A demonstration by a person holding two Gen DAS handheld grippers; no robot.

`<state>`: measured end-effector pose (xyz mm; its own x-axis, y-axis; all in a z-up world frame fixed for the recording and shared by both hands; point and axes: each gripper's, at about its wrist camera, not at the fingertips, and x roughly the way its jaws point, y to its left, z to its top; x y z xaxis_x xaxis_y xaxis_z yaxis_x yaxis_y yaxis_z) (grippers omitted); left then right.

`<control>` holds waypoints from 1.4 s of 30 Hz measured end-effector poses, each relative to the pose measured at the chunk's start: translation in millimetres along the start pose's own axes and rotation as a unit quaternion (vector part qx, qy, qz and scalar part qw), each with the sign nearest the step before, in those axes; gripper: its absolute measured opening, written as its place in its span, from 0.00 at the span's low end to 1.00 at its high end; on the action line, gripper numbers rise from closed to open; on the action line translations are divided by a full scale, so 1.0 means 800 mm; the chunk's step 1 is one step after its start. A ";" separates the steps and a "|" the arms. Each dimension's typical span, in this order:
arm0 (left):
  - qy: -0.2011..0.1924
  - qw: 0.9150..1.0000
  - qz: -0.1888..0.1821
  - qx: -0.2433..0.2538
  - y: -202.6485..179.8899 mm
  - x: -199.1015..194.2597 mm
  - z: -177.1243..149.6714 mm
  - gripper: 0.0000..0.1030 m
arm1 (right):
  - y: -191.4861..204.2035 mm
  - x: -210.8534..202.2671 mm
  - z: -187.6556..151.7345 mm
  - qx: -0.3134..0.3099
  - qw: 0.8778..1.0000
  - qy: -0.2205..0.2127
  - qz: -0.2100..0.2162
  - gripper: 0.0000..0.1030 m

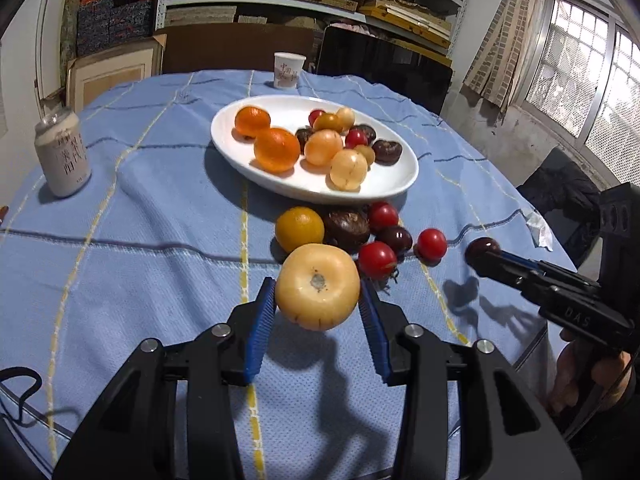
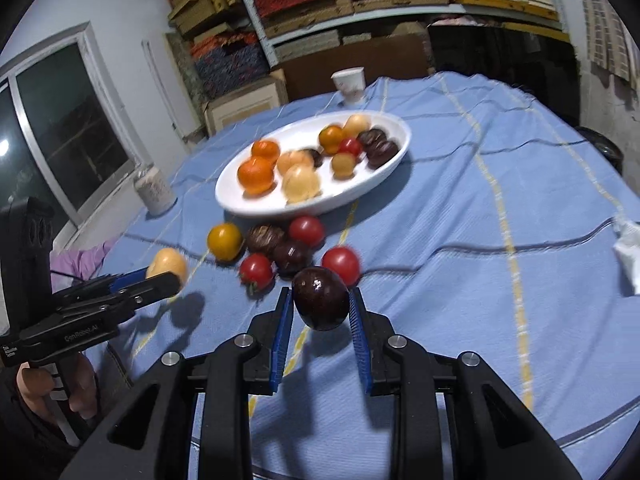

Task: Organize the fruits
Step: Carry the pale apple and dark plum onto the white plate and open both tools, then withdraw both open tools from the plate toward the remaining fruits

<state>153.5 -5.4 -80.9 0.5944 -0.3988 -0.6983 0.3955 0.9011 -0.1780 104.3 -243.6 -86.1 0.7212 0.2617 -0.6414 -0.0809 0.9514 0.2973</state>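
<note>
- Left gripper [image 1: 318, 300] has its blue ribbed pads pressed on either side of a pale yellow round fruit [image 1: 317, 293], which it holds clear of the cloth; a shadow lies on the cloth beneath it.
- That fruit is smooth and waxy, cream to light amber, with a small grey-brown stem scar in a shallow dimple facing the camera and a few short dark nicks low on its skin.
- Right gripper [image 2: 320, 305] is closed down tight on a dark plum-coloured fruit [image 2: 320, 303], glossy, nearly black with a maroon tinge and a bright highlight on top; it too hangs above the cloth.
- From the left wrist view the right gripper comes in from the right edge, a hand [image 1: 580, 372] on its handle.
- White oval plate [image 1: 394, 188] sits mid-table and carries two oranges [image 1: 277, 149], several pale yellow fruits, small red tomatoes and dark brown fruits.
- Just in front of the plate on the cloth lies a loose cluster: a yellow-orange fruit [image 1: 299, 229], a brown streaked fruit [image 1: 346, 230], three red tomatoes [image 1: 377, 260] and a dark fruit [image 1: 395, 239], most touching one another.
- Blue tablecloth [image 1: 160, 208] with yellow and dark lines covers the table.
- Paper cup [image 1: 289, 70] stands behind the plate, a white jar [image 1: 62, 156] well to the left.
</note>
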 end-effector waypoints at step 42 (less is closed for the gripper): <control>-0.018 0.997 0.056 0.041 0.002 0.049 0.114 0.82 | 0.000 0.042 0.104 -0.034 0.999 -0.022 -0.007 0.54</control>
<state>240.9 -35.3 -45.6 0.6619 -0.3041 -0.6851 0.3811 0.9236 -0.0417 185.6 -248.4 -48.9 0.7519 0.2421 -0.6133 -0.1157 0.9642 0.2387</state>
